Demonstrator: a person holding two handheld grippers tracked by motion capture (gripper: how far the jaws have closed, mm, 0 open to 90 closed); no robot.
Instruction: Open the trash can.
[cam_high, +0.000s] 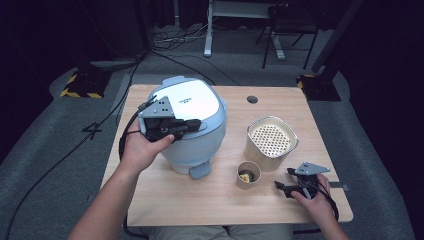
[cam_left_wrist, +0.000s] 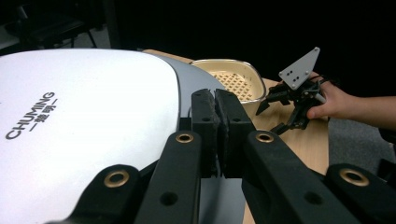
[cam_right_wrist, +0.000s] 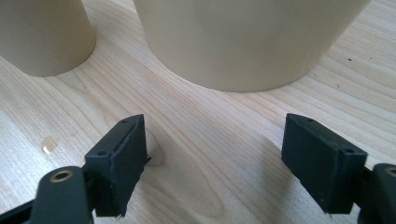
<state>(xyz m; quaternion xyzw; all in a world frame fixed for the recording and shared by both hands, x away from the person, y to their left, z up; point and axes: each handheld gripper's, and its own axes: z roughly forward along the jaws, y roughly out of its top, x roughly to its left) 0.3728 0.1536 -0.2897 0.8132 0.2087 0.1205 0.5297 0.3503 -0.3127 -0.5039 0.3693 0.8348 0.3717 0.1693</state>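
One glossy domed cooker (cam_high: 192, 125), woodgrain table (cam_high: 200, 200)

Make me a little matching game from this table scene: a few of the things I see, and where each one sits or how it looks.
Things:
1. cooker
2. small cup
3. left gripper
4. right gripper

States:
A. jaws apart over bare wood
B. white lid down, left half of the table
C. jaws pressed together at the lid's edge
D. in front of the mesh-bottomed pot

Pairs: 1-B, 2-D, 3-C, 4-A
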